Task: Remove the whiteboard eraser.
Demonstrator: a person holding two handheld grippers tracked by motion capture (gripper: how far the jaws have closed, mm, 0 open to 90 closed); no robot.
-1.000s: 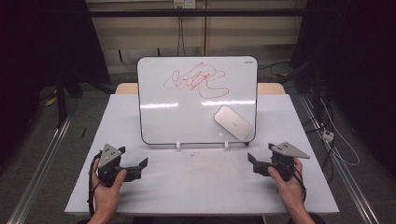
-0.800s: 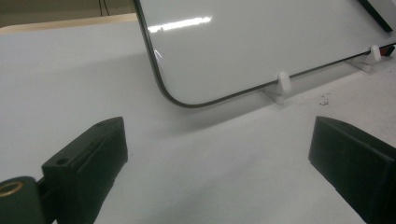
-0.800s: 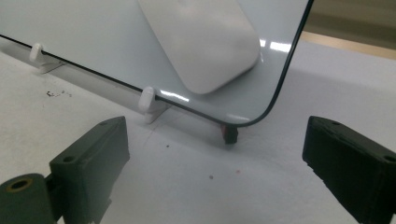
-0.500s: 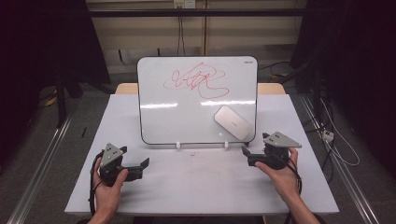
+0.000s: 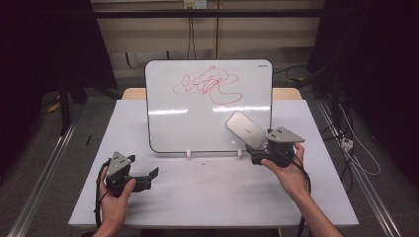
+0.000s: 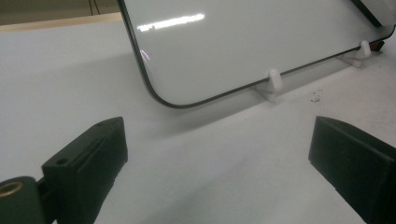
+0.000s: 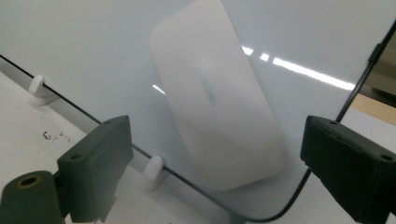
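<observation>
High view: we note the eraser [image 5: 246,130] on the whiteboard's [image 5: 207,106] lower right, just beyond the spread right gripper [image 5: 258,158]; left gripper [image 5: 148,178], also spread, sits near-left, well apart.

The right tool [image 7: 212,172] has its two black jaws spread wide, nothing between them. Just beyond them a white oblong eraser [image 7: 217,95] lies flat against the whiteboard [image 7: 93,42], tilted. The board's dark rim sits in small white clips [image 7: 153,169] on the white surface [image 7: 23,126]. A few dark specks, perhaps marker dust, lie at left.
</observation>
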